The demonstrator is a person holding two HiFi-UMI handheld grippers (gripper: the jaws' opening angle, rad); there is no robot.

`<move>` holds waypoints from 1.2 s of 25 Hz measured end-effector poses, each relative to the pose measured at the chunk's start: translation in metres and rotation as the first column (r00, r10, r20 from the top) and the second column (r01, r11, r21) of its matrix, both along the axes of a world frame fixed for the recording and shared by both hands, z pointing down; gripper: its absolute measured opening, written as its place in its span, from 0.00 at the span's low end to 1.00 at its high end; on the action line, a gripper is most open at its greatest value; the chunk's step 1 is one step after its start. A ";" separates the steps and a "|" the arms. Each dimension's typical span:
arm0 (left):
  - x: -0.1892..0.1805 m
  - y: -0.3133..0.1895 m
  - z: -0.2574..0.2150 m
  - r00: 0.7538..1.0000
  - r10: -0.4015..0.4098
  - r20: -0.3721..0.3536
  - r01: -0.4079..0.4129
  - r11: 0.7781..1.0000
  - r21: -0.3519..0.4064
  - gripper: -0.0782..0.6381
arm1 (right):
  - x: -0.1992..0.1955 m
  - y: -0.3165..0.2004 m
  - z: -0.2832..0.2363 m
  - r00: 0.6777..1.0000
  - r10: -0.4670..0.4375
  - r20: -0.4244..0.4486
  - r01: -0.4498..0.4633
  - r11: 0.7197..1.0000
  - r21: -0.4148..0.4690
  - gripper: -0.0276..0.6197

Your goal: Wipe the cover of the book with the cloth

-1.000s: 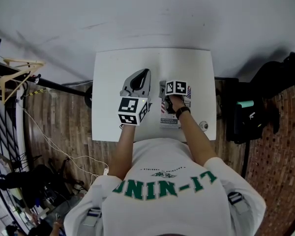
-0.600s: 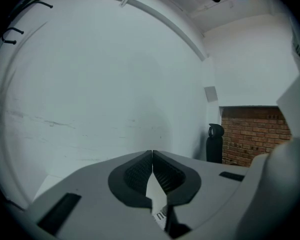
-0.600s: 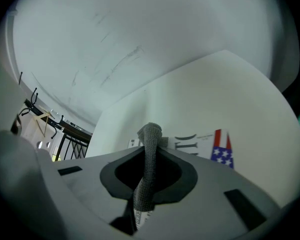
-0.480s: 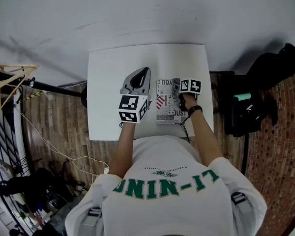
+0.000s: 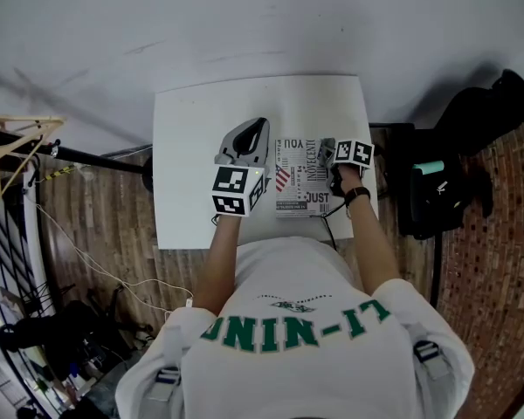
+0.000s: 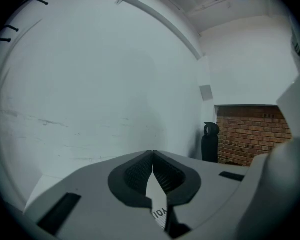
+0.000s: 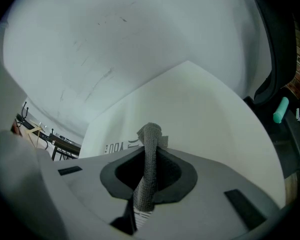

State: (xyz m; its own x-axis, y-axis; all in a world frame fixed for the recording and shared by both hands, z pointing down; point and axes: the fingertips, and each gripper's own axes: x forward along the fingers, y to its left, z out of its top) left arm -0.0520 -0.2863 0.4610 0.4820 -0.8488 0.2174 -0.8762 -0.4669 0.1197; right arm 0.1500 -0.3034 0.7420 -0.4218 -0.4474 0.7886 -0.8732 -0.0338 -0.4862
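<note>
Book [image 5: 302,180] lies flat near the middle of the white table [image 5: 192,129], its long axis running near to far; the bold print at its near end reads upright toward the person, so its top likely points away. The right gripper [image 5: 330,154], jaws clamped on a bunched grey cloth [image 7: 151,144], sits over the cover's far right corner, leaving most of the cover to its left and nearer the person. The left gripper [image 6: 152,156], jaws pressed together on nothing, rests just beside the book's left edge.
</note>
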 end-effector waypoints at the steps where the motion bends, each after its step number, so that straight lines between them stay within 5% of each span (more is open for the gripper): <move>1: -0.002 0.000 0.000 1.000 -0.004 0.001 0.004 1.000 -0.001 0.13 | -0.009 0.000 -0.003 1.000 -0.006 0.018 0.006 1.000 -0.002 0.12; 5: -0.012 0.002 -0.002 1.000 -0.021 0.008 0.021 1.000 0.000 0.13 | -0.075 0.005 -0.019 0.989 -0.112 0.095 0.111 0.994 0.022 0.12; 10: -0.020 0.006 0.001 0.999 -0.036 0.022 0.036 0.999 -0.005 0.13 | -0.153 0.030 -0.014 0.947 -0.316 0.053 0.315 0.949 0.030 0.12; 13: -0.025 0.008 0.000 0.999 -0.045 0.028 0.045 0.999 -0.001 0.13 | -0.168 0.039 -0.004 0.935 -0.352 0.037 0.352 0.936 0.010 0.12; 20: -0.029 0.010 0.002 0.998 -0.050 0.022 0.051 0.999 -0.011 0.13 | -0.137 0.041 0.003 0.953 -0.302 0.024 0.302 0.953 0.006 0.12; 30: -0.001 0.009 0.010 1.000 0.017 0.001 -0.017 0.999 -0.034 0.13 | -0.012 0.037 0.002 0.996 -0.088 -0.004 0.088 0.996 0.010 0.11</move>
State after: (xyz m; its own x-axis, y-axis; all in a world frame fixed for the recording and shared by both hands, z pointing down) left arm -0.0529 -0.2775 0.4708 0.4959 -0.8327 0.2464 -0.8684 -0.4772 0.1347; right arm 0.1377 -0.2660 0.7438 -0.4571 -0.4170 0.7856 -0.8742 0.0481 -0.4831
